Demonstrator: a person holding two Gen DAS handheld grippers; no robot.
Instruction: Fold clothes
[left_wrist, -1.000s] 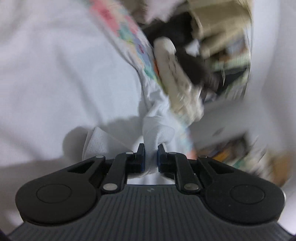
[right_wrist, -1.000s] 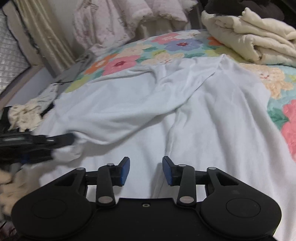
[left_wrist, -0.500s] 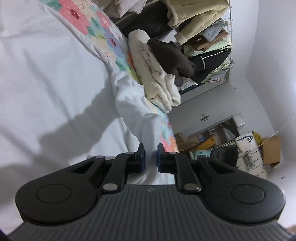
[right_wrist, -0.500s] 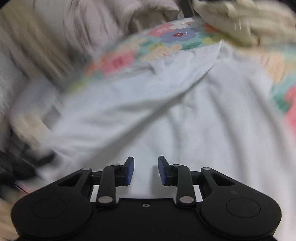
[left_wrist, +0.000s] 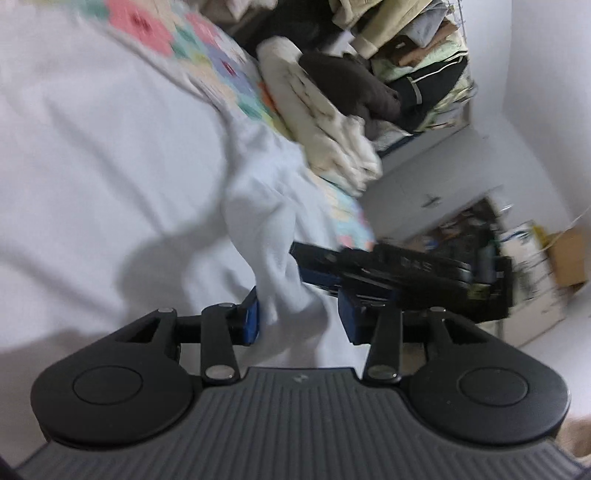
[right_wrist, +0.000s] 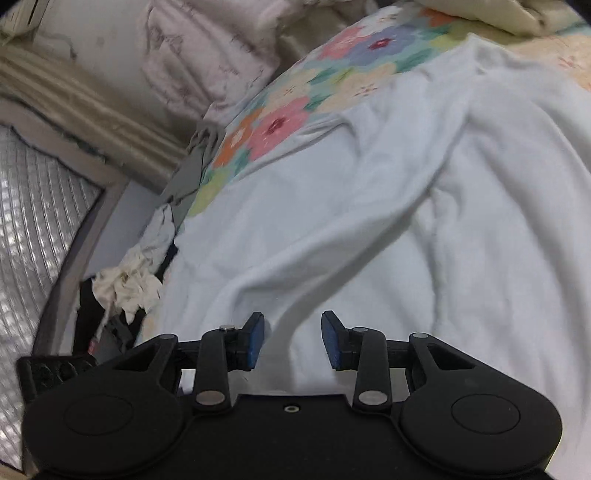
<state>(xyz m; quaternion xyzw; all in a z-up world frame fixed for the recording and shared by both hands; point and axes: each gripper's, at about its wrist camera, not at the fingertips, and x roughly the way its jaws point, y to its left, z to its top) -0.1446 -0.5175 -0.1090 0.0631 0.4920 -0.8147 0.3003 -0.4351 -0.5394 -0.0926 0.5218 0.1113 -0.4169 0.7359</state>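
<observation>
Left gripper (left_wrist: 299, 321) jaws have just been opening; white garment's sleeve (left_wrist: 273, 251) lies loosely between. Right gripper (right_wrist: 292, 338) half open, empty. Advise laying the sleeve flat across the body before withdrawing.

A floral bedspread (right_wrist: 280, 122), folded cream blanket (left_wrist: 317, 122), and cardboard box (left_wrist: 569, 258).

No legible text, label or number anywhere.

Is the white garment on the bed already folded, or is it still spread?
Mostly spread. The white garment lies open over the floral bedcover, wrinkled, with one sleeve laid diagonally across its body; no neat fold shows.
</observation>
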